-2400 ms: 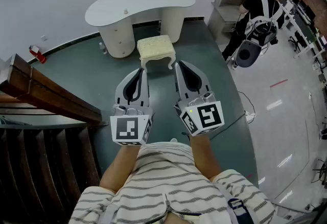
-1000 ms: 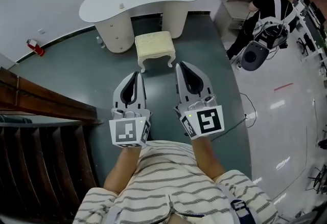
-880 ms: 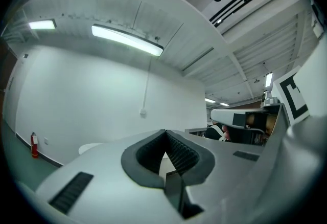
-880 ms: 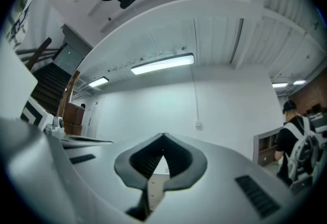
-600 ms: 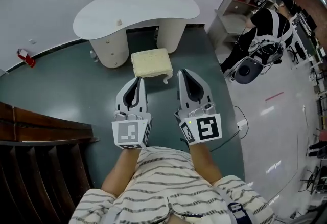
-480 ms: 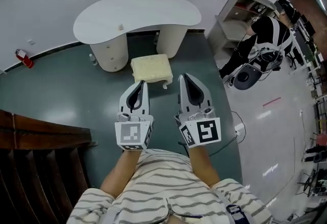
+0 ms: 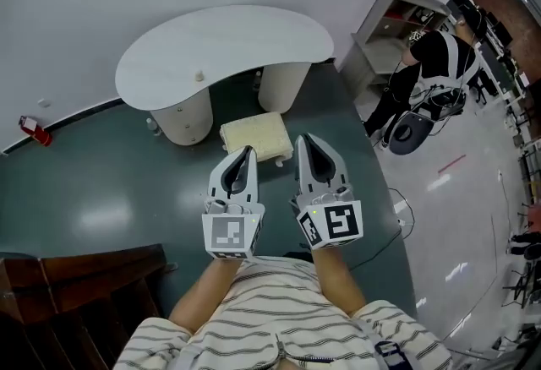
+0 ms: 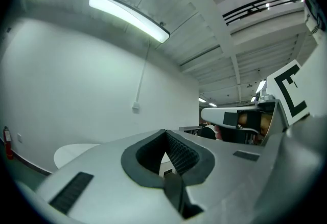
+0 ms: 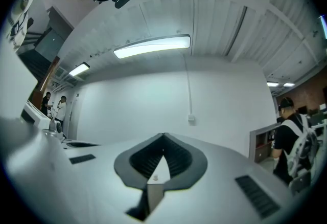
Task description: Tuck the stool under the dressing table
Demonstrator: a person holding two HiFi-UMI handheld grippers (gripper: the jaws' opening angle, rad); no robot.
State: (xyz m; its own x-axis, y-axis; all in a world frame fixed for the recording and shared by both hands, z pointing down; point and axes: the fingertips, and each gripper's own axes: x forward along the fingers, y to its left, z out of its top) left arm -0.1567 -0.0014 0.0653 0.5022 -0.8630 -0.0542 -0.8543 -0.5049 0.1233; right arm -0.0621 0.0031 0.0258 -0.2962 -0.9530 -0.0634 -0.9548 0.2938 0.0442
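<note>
Left gripper: jaws pressed together, nothing between them.
Right gripper: the same, closed and empty.
Stool: at 12 o'clock from my tips, on the floor just short of the dressing table and not under its top.
Done: I judge only the approach; I cannot tell whether I am touching it.
Left: push the stool toward 12 o'clock until it is tucked under.

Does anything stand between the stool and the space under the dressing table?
Nothing visible does. The stool sits just in front of the gap between the pedestals of the dressing table; the table's top hides the far part of that gap.
</note>
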